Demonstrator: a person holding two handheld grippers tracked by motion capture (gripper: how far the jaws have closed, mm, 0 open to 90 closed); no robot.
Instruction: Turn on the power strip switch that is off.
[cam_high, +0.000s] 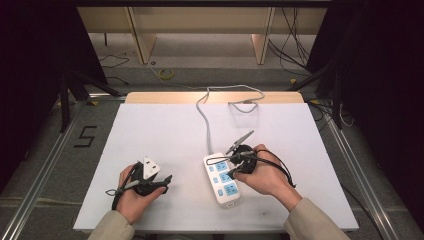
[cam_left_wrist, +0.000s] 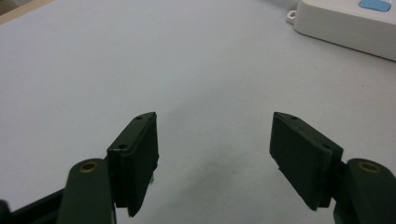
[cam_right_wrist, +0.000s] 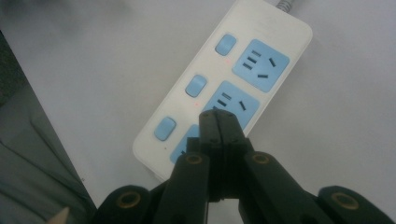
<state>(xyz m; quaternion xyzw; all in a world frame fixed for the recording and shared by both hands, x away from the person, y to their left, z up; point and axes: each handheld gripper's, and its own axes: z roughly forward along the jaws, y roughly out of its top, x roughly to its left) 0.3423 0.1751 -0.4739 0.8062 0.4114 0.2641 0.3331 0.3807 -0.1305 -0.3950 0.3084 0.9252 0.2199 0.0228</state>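
Three blue switches (cam_right_wrist: 195, 86) on power strip (cam_right_wrist: 280, 28), right gripper view.

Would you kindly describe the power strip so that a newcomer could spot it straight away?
Start at the white table; toward its near edge, under the right gripper, whose jaws are shut, lies the power strip. It is a white, rounded bar with three pale blue sockets, each beside a blue switch, and a grey cord running from it to the far edge. Nothing else on the table carries blue.
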